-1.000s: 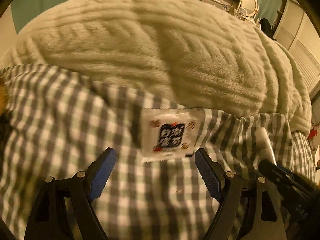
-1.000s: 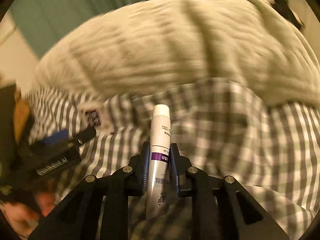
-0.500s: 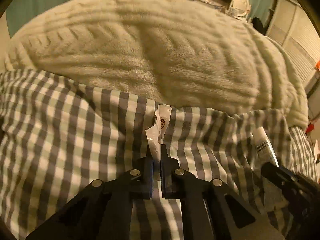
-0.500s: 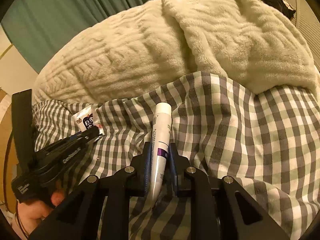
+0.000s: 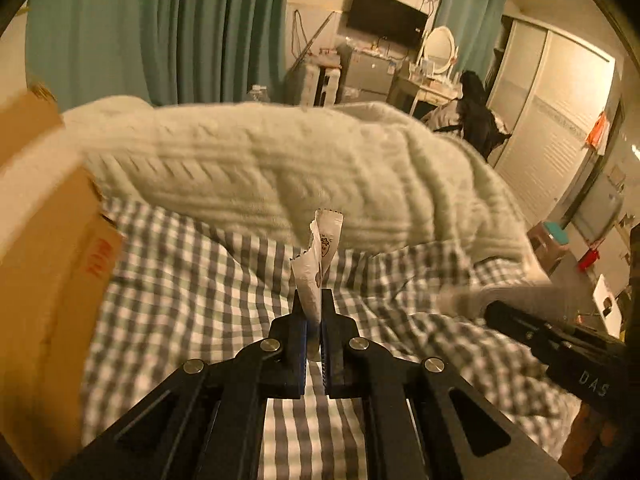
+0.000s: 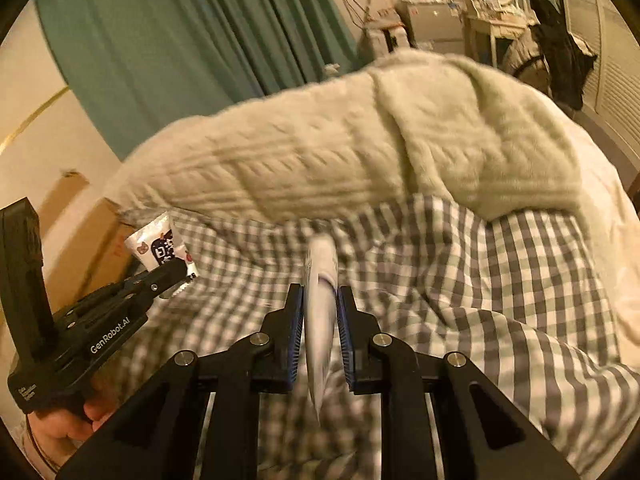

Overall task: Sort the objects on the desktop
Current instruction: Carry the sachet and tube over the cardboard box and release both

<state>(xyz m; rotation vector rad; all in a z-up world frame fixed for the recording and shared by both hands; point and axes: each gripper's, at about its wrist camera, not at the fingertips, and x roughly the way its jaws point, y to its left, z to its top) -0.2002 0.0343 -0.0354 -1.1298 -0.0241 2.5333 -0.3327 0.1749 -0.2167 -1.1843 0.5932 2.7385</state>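
My left gripper (image 5: 314, 300) is shut on a small white sachet (image 5: 318, 260) with dark print and holds it on edge above the checked bedsheet (image 5: 192, 280). The sachet (image 6: 160, 246) and the left gripper (image 6: 176, 274) also show at the left of the right wrist view. My right gripper (image 6: 320, 300) is shut on a white tube (image 6: 320, 304) with a purple band, lifted above the sheet and motion-blurred. The right gripper's body shows at the right edge of the left wrist view (image 5: 560, 344).
A cream knitted blanket (image 5: 280, 168) is heaped across the bed behind the sheet. A cardboard box (image 5: 44, 264) stands close at the left. Green curtains (image 5: 160, 28), a TV, a dresser and wardrobe doors lie beyond the bed.
Both grippers have risen and tilted up with their objects; the room now shows. One second ago the left gripper was open around the flat sachet, then it shut on it. The cardboard box has come into view.
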